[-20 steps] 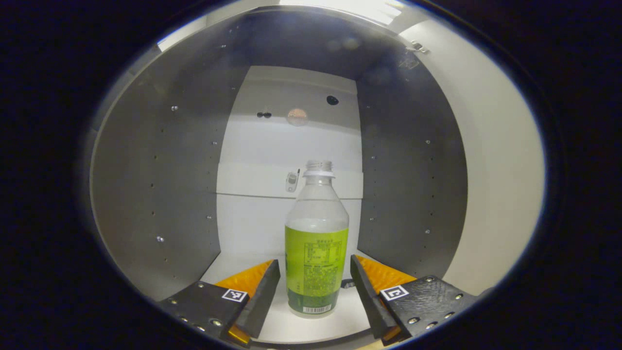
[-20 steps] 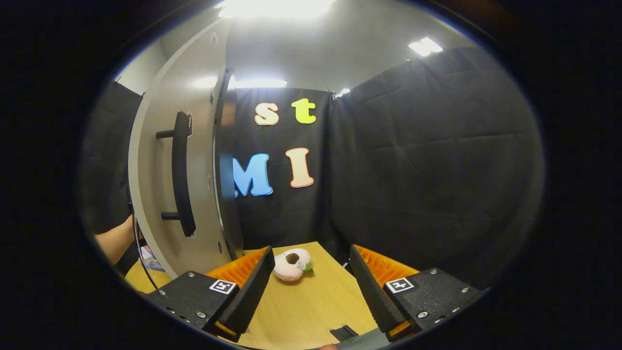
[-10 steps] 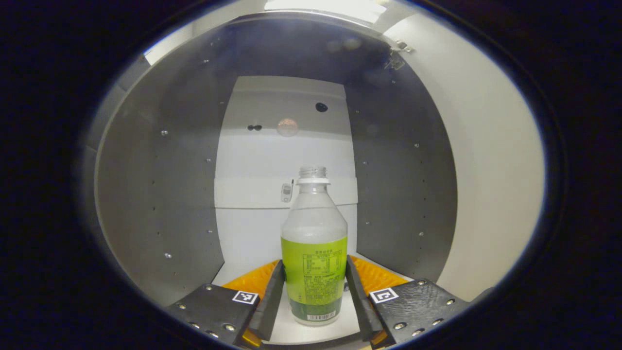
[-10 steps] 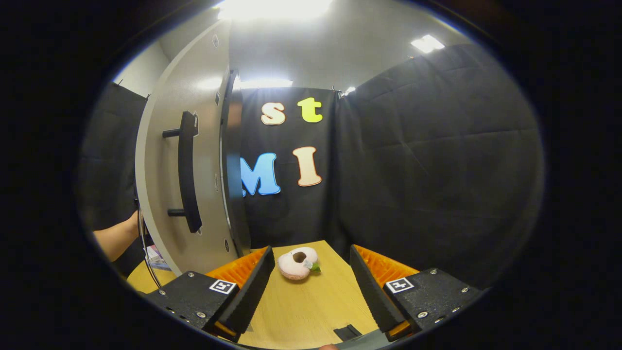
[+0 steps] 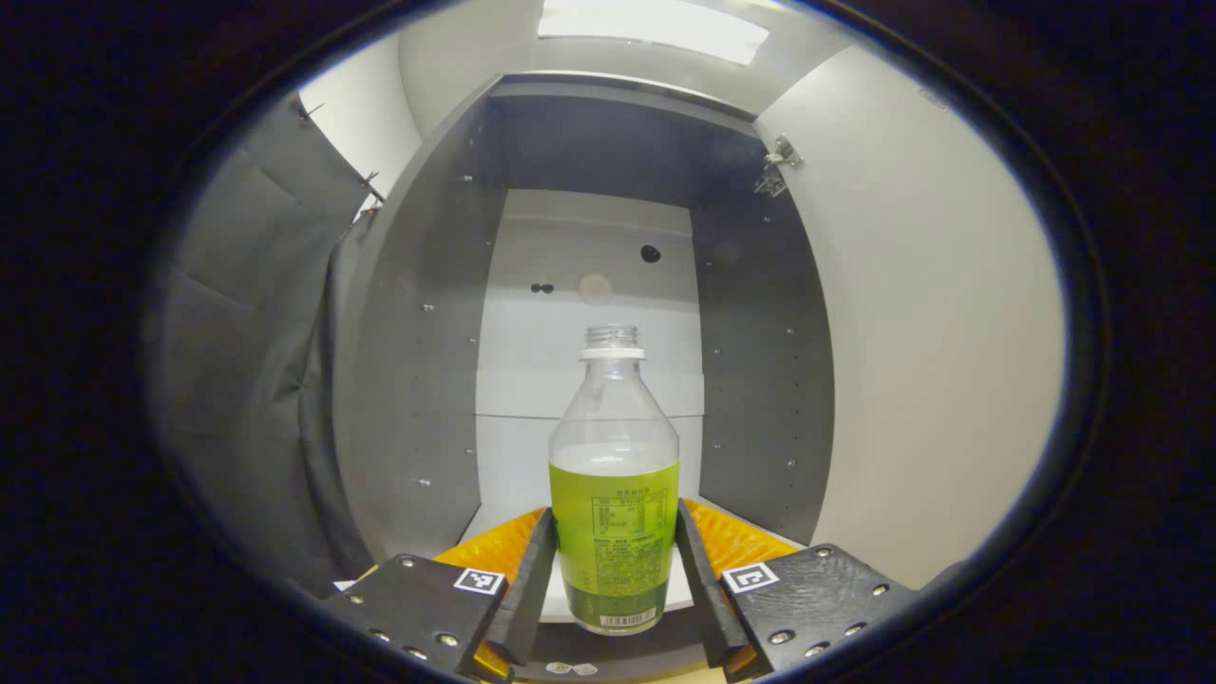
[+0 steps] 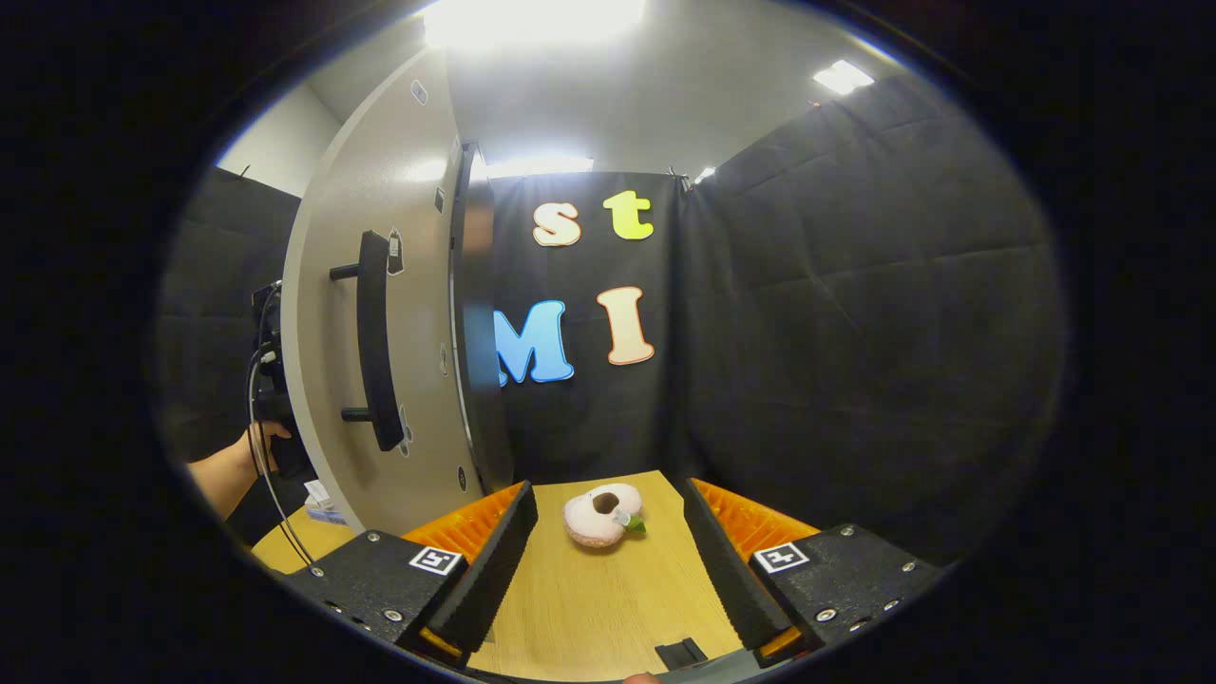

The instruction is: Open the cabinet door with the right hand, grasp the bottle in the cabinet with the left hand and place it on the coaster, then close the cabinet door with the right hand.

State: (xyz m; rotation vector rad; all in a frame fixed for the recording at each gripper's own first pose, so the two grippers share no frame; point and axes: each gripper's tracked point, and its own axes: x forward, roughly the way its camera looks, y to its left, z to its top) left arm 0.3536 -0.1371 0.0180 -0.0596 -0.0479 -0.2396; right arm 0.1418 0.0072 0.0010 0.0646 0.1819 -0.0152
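A clear bottle point(image 5: 615, 494) with a green label and no cap stands upright between my left gripper's fingers. My left gripper point(image 5: 614, 560) is shut on its lower half, at the front edge of the grey cabinet point(image 5: 589, 285). The cabinet door's pale inner face point(image 5: 931, 332) stands open to the right. In the right gripper view the door's outer face point(image 6: 328, 380) with its black bar handle point(image 6: 377, 342) is at the left. My right gripper point(image 6: 608, 499) is open with nothing in it, away from the handle, over the wooden table point(image 6: 589, 608).
A pink plush doughnut point(image 6: 600, 513) lies on the table ahead of my right gripper. Behind the door's edge, a person's hand point(image 6: 237, 465) holds the other gripper's body point(image 6: 271, 380). A small black piece point(image 6: 680, 652) lies near the table's front.
My left gripper has shut on the bottle and drawn back with it from deep inside the cabinet to its front edge. The right gripper stayed open and shifted only slightly.
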